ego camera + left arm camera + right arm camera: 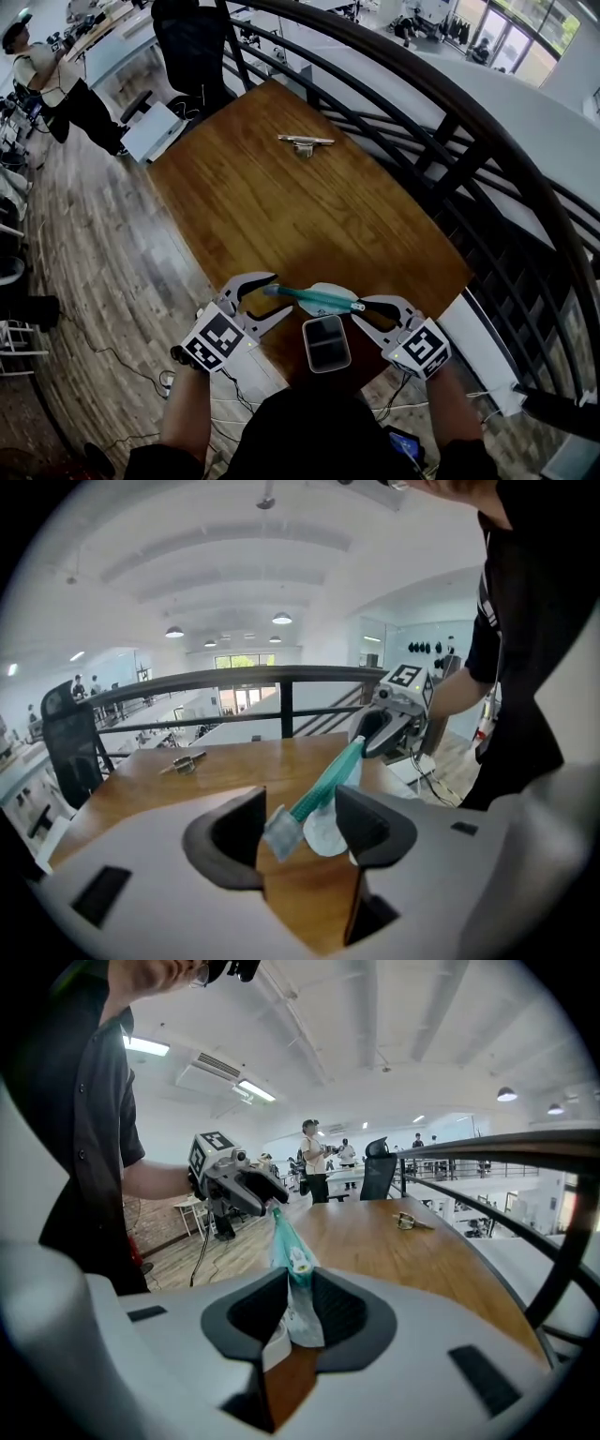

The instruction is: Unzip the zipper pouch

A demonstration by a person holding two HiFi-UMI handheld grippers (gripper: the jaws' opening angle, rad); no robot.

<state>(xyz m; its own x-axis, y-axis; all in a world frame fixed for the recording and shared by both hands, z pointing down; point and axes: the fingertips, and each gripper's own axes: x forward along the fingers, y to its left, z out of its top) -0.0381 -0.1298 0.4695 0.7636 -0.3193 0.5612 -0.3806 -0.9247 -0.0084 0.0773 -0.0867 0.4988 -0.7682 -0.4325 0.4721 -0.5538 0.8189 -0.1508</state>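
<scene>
A pale zipper pouch (319, 300) (teal zip) hangs over the surface's (281, 206) near edge. The right tongs (298, 1302) pinch one end; the left tongs (300, 822) gape round the other.

My zipper pouch (314, 298) is small and whitish see-through, with a teal zip along the top, and it's hanging sideways over the table's (281, 206) near edge. One end's pinched in my right gripper (360, 314), and the other sits loose between my left gripper's (276, 296) spread jaws.

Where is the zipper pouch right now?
In the head view the zipper pouch is at the table's near edge, its right end pinched by the right gripper, its left end loose inside the open left gripper.
</scene>
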